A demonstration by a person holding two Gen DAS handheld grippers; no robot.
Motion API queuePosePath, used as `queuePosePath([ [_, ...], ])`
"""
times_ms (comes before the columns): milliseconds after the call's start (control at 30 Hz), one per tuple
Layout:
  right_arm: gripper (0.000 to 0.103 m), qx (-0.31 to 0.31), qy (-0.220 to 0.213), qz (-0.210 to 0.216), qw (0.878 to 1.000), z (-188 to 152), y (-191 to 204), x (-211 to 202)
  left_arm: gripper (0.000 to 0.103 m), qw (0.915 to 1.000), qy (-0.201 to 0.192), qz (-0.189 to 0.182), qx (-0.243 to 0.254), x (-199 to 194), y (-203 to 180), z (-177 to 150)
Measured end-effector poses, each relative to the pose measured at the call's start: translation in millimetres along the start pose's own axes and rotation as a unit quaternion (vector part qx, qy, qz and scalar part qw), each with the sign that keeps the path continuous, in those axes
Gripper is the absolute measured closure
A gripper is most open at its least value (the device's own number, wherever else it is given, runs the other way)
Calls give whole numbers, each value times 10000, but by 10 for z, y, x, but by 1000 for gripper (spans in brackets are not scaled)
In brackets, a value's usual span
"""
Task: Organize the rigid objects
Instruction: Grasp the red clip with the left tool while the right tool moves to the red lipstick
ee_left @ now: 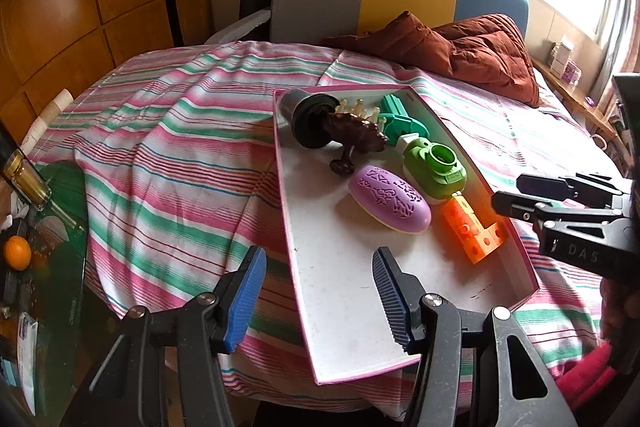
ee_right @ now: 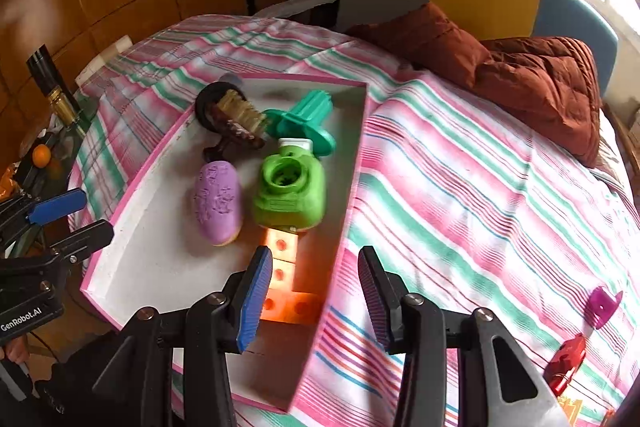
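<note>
A pink-rimmed white box [ee_left: 340, 291] [ee_right: 160, 251] lies on the striped bed. It holds an orange block piece [ee_left: 474, 229] [ee_right: 286, 281], a purple oval [ee_left: 390, 201] [ee_right: 218, 205], a green toy [ee_left: 436, 167] [ee_right: 290, 191], a teal piece [ee_left: 400, 119] [ee_right: 308, 119], a brown comb-like thing [ee_left: 356, 135] [ee_right: 240, 127] and a black cylinder [ee_left: 308, 117]. My left gripper [ee_left: 320, 297] is open and empty over the box's near left rim. My right gripper [ee_right: 314, 301] is open and empty above the orange piece and the box's right wall; it also shows at the right of the left wrist view [ee_left: 516, 195].
A magenta piece [ee_right: 602, 307] and a red piece [ee_right: 566, 361] lie on the bedcover [ee_right: 460, 187] at the right. A rust-brown quilt [ee_left: 460, 51] lies at the headboard. A bottle [ee_left: 24, 179] and an orange [ee_left: 17, 253] are on the side table at left.
</note>
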State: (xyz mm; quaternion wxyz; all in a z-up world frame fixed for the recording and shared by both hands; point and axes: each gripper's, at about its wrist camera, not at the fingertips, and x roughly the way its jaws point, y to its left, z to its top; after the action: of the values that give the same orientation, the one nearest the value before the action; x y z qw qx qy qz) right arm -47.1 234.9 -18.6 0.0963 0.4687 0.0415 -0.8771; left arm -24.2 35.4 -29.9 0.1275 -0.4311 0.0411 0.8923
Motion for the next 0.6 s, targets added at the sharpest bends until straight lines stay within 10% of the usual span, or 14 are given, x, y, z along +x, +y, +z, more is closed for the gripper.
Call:
queuePosePath([
  [600, 58, 1169, -104, -1091, 9871, -386, -1308, -405, 46, 9953, 399, -570, 672, 377, -711, 142],
])
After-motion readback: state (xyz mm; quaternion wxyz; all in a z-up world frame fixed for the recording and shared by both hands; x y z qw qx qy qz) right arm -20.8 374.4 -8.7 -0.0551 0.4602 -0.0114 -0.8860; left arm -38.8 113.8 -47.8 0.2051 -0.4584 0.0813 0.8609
